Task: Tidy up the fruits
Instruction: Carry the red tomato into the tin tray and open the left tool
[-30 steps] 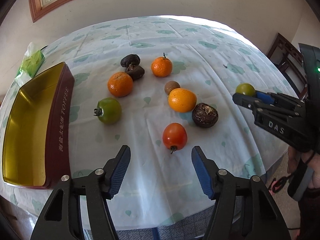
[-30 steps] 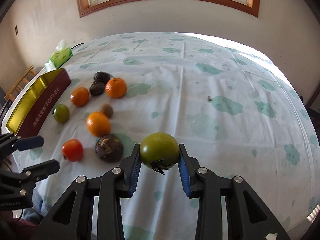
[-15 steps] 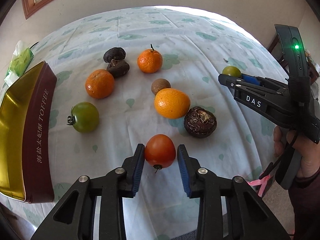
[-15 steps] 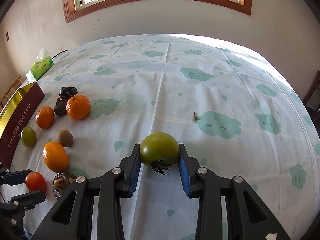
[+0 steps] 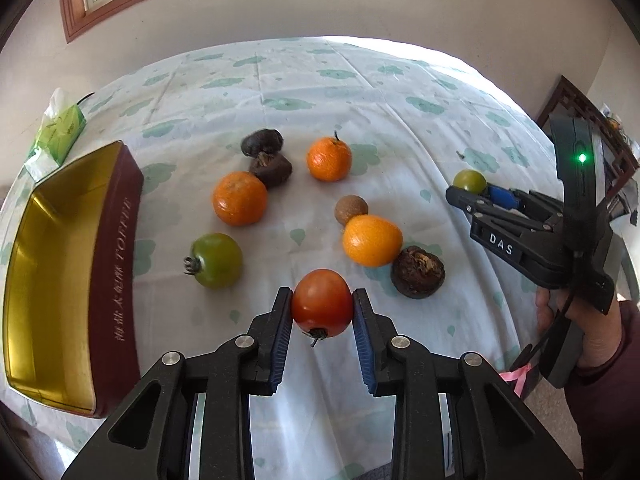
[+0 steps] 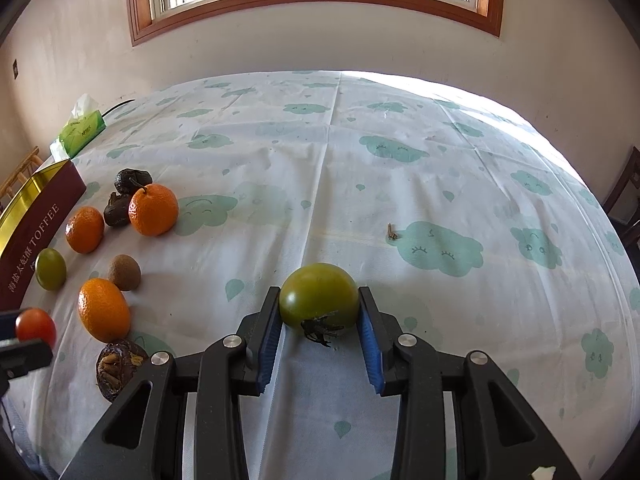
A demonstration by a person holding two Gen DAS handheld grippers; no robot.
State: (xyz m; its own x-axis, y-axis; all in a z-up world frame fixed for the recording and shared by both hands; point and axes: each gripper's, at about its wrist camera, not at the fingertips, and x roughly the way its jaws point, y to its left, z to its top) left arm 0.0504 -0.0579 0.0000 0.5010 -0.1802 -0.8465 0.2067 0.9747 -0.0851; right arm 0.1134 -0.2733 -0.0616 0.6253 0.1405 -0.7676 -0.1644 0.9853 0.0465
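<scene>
Both jaws were closed on fruit: the left gripper (image 5: 322, 312) clamped a red tomato (image 5: 322, 302) between its blue pads, and the right gripper (image 6: 319, 316) clamped a green tomato (image 6: 319, 295) the same way. The red tomato was glossy and smooth, its dried stem pointing down toward the camera. The green one was olive-toned, with a shrivelled dark calyx facing the lens.

Seen from the left wrist, the right gripper reached in from the right side, held by a hand (image 5: 592, 332) in a dark red sleeve, its fingers pointing left over the tablecloth (image 5: 320, 92) with a green light lit on its body. Whether either tomato touched the cloth could not be told.

On the cloth lay a second green tomato (image 5: 216, 260), three oranges (image 5: 239, 199) (image 5: 329, 159) (image 5: 372, 240), a small brown fruit (image 5: 351, 209) just beside the nearest orange, two dark wrinkled fruits (image 5: 262, 142) touching each other, and another dark fruit (image 5: 417, 272) beside the nearest orange. A gold-lined toffee tin (image 5: 116, 248) sat open at the left edge, with a green tissue pack (image 5: 60, 132) behind it.
</scene>
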